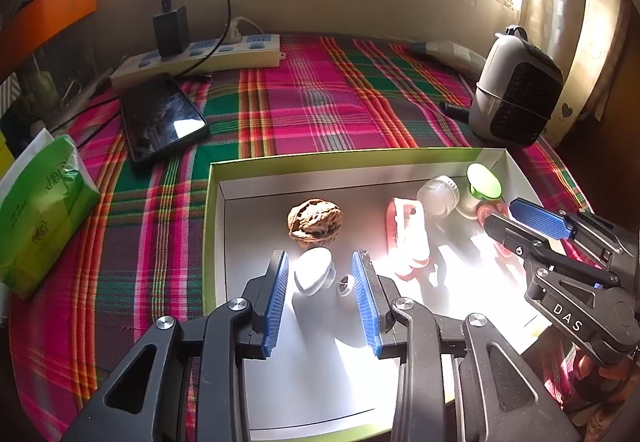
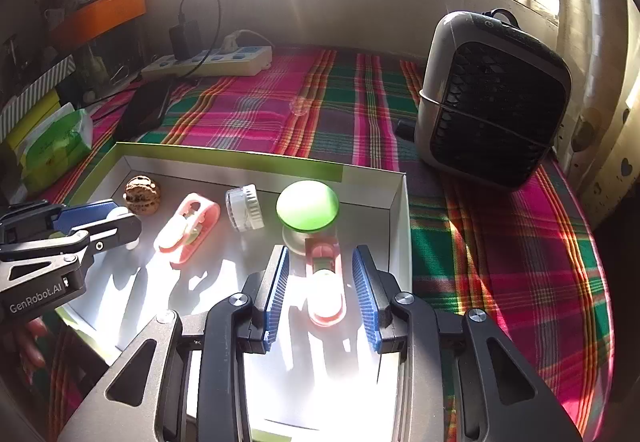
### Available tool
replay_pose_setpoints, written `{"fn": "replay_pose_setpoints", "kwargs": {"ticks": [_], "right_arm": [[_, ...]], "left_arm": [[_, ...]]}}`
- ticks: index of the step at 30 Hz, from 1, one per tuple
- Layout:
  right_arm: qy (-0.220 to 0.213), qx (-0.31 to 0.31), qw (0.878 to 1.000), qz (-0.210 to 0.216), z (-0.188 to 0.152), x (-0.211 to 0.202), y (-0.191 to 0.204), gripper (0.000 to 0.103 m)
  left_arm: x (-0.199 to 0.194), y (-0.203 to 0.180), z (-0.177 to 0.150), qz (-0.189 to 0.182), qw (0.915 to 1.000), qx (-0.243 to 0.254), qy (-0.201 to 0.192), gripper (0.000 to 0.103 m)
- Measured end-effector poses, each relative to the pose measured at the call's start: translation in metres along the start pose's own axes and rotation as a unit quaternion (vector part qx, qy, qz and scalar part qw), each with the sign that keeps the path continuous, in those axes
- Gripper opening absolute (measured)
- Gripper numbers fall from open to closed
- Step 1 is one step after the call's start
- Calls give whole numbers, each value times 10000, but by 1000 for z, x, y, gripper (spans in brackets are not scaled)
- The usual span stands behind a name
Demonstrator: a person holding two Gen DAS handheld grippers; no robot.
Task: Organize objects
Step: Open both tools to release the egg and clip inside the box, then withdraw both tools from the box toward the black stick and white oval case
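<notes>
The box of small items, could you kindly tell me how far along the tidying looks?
Looks done: the walnut, a pink clip, a small jar and the green knob lie in the box. In hand: nothing is gripped; the left tongs are open around a white knob, the right tongs around another pink clip. The phone lies outside.

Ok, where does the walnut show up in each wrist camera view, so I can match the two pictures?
Left wrist view: the walnut sits centre frame, in the box, just beyond the left gripper and its open jaws.
Right wrist view: the walnut is at the left, in the box's far left corner.
Shared landmark: the green-capped toy.
</notes>
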State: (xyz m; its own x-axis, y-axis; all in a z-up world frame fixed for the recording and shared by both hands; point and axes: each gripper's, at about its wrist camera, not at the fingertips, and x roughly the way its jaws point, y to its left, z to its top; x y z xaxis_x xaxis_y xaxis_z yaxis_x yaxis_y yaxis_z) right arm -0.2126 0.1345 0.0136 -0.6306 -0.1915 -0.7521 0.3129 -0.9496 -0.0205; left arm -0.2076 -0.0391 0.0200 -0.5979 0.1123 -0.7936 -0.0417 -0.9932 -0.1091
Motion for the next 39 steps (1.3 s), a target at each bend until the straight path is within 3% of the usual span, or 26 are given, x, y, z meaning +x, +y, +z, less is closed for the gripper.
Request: {"fn": "replay_pose_setpoints", "kwargs": {"ticks": [29,39], "right_arm": [[-428,339,9984,113,-36,-60,4,37],[-504,281,9975,402,-58,-83,18,37]], "left_arm": [[-68,-1,-42,-108,9988,-143,-461,32],[-88,-2,-70,-245,9976,-297,-574,32]]}}
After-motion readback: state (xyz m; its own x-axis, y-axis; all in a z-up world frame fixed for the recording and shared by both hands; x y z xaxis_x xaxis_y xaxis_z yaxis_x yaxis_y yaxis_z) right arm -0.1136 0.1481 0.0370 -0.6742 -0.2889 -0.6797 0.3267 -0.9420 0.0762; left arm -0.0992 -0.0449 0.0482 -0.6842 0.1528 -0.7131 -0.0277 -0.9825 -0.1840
